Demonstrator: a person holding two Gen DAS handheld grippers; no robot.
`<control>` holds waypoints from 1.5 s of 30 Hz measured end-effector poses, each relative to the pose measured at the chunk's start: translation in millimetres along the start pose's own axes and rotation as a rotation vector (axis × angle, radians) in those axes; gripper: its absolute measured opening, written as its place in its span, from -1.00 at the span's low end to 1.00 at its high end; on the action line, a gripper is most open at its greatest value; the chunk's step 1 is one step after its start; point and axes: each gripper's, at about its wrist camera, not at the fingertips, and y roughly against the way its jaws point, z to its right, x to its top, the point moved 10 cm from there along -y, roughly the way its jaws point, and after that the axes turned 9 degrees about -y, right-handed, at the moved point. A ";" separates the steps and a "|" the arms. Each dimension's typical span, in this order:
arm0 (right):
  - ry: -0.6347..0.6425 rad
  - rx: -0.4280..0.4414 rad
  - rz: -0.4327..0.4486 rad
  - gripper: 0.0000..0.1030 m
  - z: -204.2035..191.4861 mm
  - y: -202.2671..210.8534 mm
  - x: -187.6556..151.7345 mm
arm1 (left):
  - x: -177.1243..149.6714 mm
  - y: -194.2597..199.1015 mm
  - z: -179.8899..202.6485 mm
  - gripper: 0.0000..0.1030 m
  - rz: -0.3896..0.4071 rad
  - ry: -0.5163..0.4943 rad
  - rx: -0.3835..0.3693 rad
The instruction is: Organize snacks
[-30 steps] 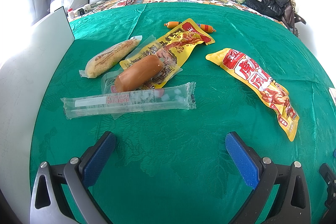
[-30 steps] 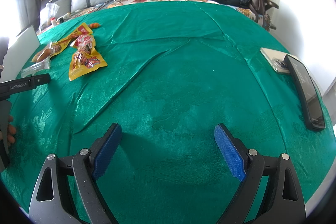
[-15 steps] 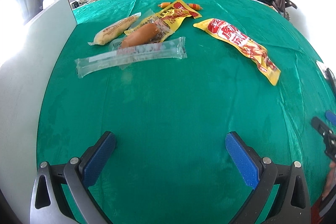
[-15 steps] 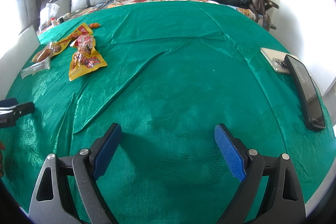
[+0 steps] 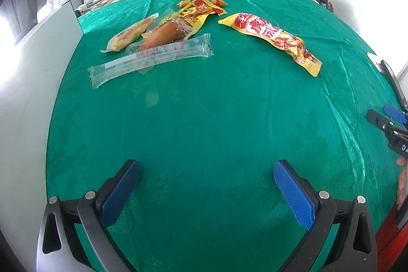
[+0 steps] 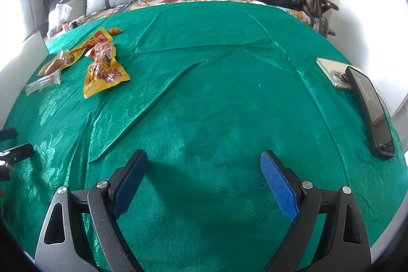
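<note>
The left gripper (image 5: 207,185) hangs over the bare green bedspread (image 5: 204,124), jaws wide apart and empty. The snacks lie well beyond it, far and to the left: a clear long packet (image 5: 150,59) nearest, a sausage (image 5: 160,36) behind it, a yellow-red packet (image 5: 272,35) to the right. The right gripper (image 6: 204,177), likewise spread and empty, has them far off to its left.

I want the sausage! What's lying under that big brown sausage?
The big brown sausage lies on a yellow snack packet. A long clear wrapper crosses its near end. Anything under the packet is hidden.
</note>
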 end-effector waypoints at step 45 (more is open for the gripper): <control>0.005 0.001 -0.003 0.83 -2.4 -2.6 0.4 | 47.6 -31.1 -26.6 0.92 -0.266 -0.348 -0.211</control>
